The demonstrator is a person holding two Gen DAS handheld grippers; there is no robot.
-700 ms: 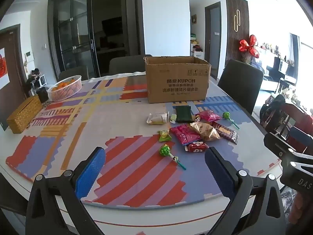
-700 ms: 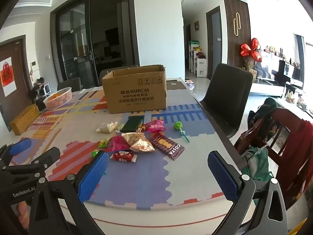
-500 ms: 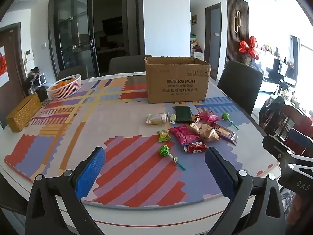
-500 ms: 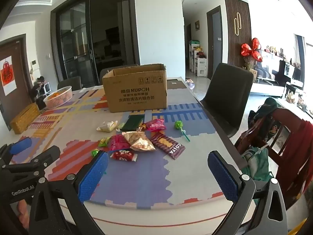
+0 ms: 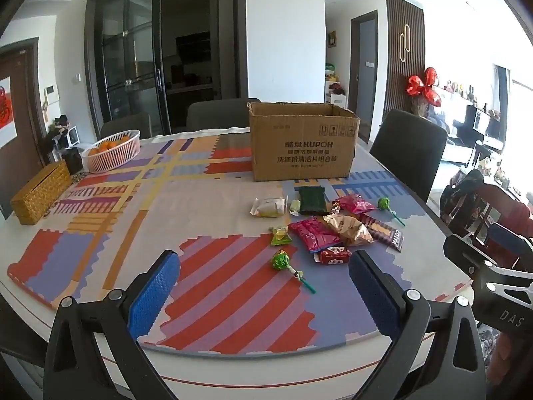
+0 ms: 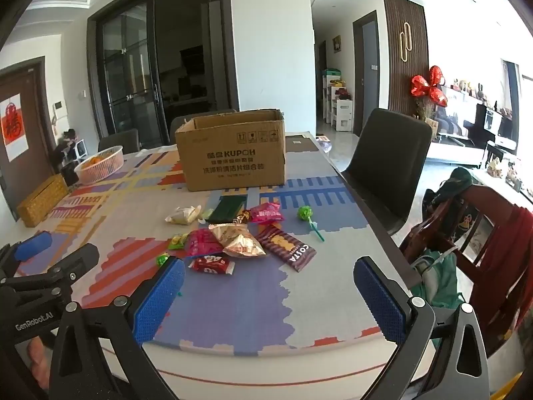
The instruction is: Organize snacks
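Several snack packets lie loose on the patterned table mat: a green lollipop point(image 5: 281, 261), a small red packet point(image 5: 333, 256), a pink bag point(image 5: 313, 235), a tan bag point(image 5: 349, 230), a Costa bar point(image 6: 288, 248) and a dark green packet point(image 5: 311, 196). An open cardboard box point(image 5: 301, 145) stands behind them, also in the right wrist view point(image 6: 233, 153). My left gripper point(image 5: 263, 293) is open and empty above the near table edge. My right gripper point(image 6: 268, 295) is open and empty to its right.
A white basket of oranges point(image 5: 111, 150) and a woven yellow box point(image 5: 41, 191) sit at the far left. Dark chairs point(image 6: 388, 166) stand around the table. A red chair with bags point(image 6: 479, 233) is off the right edge.
Both grippers have shifted very slightly toward the table; the snacks and box have not moved.
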